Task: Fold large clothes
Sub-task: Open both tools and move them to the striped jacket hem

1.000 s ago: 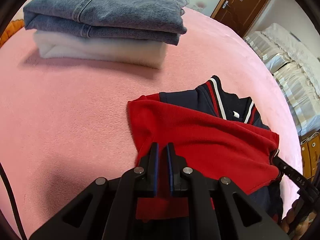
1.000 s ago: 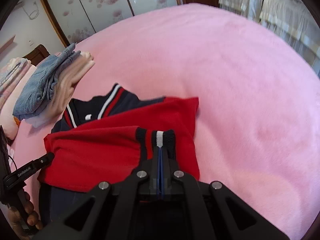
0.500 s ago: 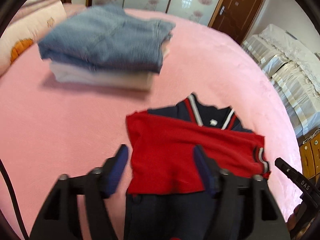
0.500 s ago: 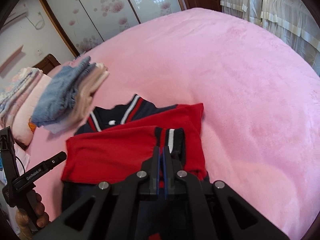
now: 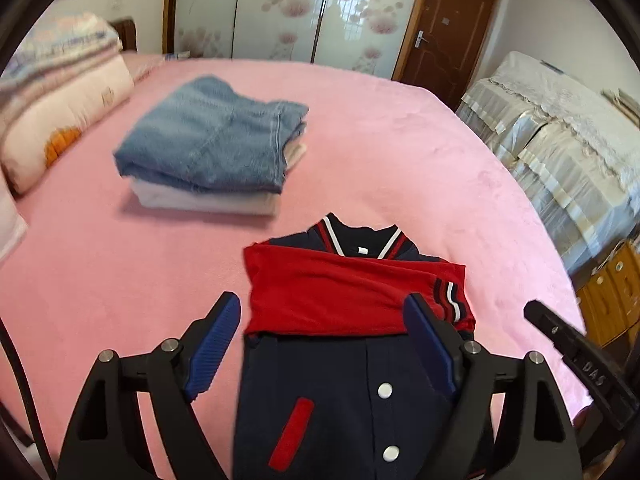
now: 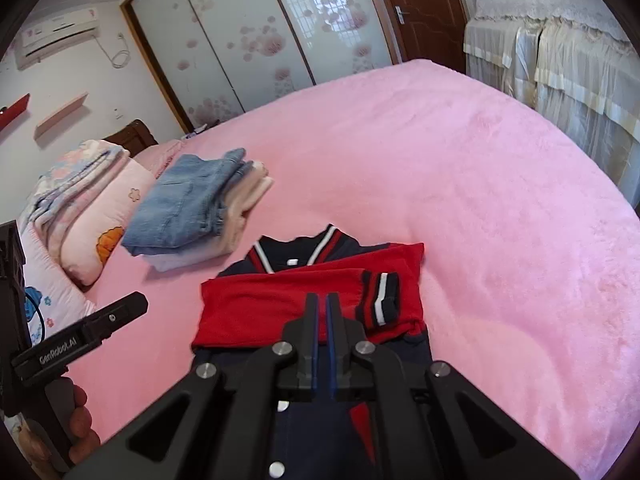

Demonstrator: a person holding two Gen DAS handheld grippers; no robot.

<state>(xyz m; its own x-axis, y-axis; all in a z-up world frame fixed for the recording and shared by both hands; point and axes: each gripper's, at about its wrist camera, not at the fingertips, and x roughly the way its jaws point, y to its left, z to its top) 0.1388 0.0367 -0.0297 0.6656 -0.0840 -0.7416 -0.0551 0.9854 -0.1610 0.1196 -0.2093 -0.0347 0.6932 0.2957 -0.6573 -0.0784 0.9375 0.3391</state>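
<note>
A navy jacket (image 5: 340, 384) with white snaps lies flat on the pink bed (image 5: 400, 152), both red sleeves (image 5: 340, 292) folded across its chest, striped cuff (image 6: 380, 300) on top. My left gripper (image 5: 322, 304) hovers above the jacket's chest. Its jaws are opening wide and nothing is between them. In the right wrist view the jacket (image 6: 260, 304) lies below my right gripper (image 6: 322, 300). The right jaws are just opening, with a thin gap between the blue pads and no cloth in it. A hand (image 6: 76, 420) holds the left gripper's handle.
A stack of folded jeans over pale clothes (image 5: 212, 148) (image 6: 192, 204) sits on the bed behind the jacket to the left. Pillows and a folded quilt (image 5: 60, 92) lie at the left edge. Cloth-covered furniture (image 5: 560, 140) stands right of the bed.
Both grippers have lifted and drawn back from the jacket. The left let go of the red sleeve and spread wide. The right released the striped cuff, now lying on the sleeve.
</note>
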